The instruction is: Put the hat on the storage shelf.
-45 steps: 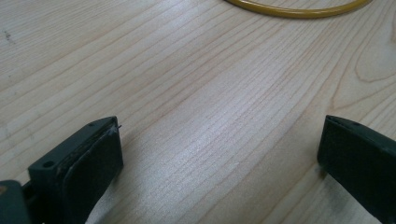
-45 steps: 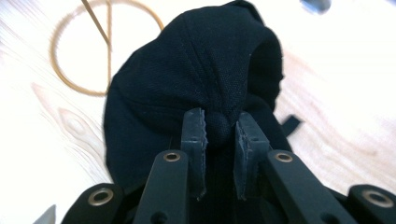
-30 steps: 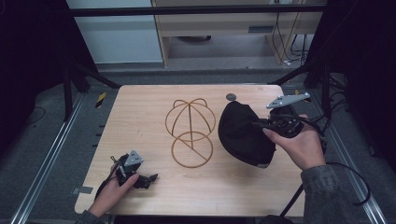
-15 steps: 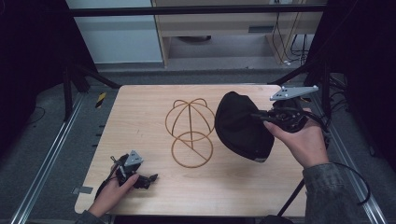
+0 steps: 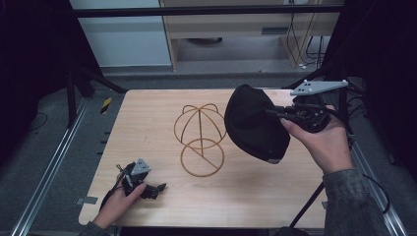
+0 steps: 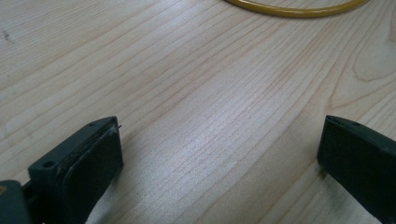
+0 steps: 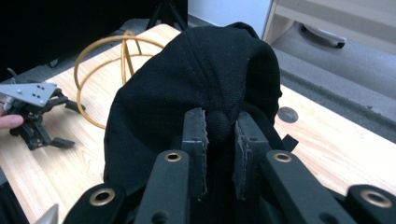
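Observation:
A black cap (image 5: 255, 123) hangs in the air over the right half of the table, just right of the gold wire hat stand (image 5: 199, 137). My right gripper (image 5: 275, 113) is shut on a fold of the black cap (image 7: 201, 84), which bulges between the two pads (image 7: 196, 135). The gold wire hat stand (image 7: 107, 60) shows behind the cap in the right gripper view. My left gripper (image 5: 158, 188) rests on the table near the front left corner, jaws wide open with bare wood between them (image 6: 219, 158). A curve of the stand's base ring (image 6: 289, 9) lies ahead of it.
The wooden table (image 5: 147, 118) has a small round dark hole (image 7: 286, 114) near its far edge. Metal rails (image 5: 49, 162) run along the left of the table. A low shelf unit (image 5: 236, 24) stands behind the table on the floor.
My right gripper has lifted the black cap up and toward the far side, a little closer to the wire stand's dome. The left gripper has stayed put.

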`<state>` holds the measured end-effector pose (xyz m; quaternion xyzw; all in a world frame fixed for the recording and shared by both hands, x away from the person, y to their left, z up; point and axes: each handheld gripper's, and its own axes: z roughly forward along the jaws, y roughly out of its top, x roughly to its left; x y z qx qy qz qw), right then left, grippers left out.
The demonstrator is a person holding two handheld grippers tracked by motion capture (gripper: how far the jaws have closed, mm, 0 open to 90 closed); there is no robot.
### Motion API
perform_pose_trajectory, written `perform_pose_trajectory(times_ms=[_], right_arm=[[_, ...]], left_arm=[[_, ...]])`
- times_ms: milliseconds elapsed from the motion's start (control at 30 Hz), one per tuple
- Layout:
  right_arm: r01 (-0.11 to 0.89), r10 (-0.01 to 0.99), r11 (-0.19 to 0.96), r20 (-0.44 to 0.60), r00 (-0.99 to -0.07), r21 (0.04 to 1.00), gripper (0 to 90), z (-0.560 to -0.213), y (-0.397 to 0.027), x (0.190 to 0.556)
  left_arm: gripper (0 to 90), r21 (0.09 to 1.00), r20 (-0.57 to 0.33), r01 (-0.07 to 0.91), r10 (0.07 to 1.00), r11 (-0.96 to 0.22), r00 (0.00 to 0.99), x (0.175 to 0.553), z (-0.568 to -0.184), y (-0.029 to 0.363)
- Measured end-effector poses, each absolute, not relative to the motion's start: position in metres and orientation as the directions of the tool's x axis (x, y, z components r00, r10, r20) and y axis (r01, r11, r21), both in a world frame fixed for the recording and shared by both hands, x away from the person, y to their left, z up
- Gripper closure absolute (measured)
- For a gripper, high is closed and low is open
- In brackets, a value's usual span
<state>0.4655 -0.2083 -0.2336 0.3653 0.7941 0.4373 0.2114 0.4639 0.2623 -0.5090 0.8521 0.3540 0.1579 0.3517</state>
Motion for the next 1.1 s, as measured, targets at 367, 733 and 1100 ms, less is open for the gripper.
perform_pose_trajectory(times_ms=[367, 733, 1100], right_arm=[[0.358, 0.753, 0.346, -0.029, -0.658, 0.867, 77.5, -0.213, -0.195, 0.467], [0.332, 0.733, 0.36, -0.045, -0.678, 0.872, 77.5, -0.195, -0.178, 0.474], [0.326, 0.717, 0.383, -0.055, -0.694, 0.864, 77.5, -0.185, -0.16, 0.482]], left_arm=[[0.0, 0.711, 0.02, 0.493, 0.714, -0.502, 0.7, 0.464, -0.509, 0.262], [0.0, 0.709, 0.019, 0.494, 0.714, -0.503, 0.7, 0.464, -0.509, 0.262], [0.0, 0.709, 0.019, 0.493, 0.713, -0.504, 0.701, 0.464, -0.509, 0.262]])
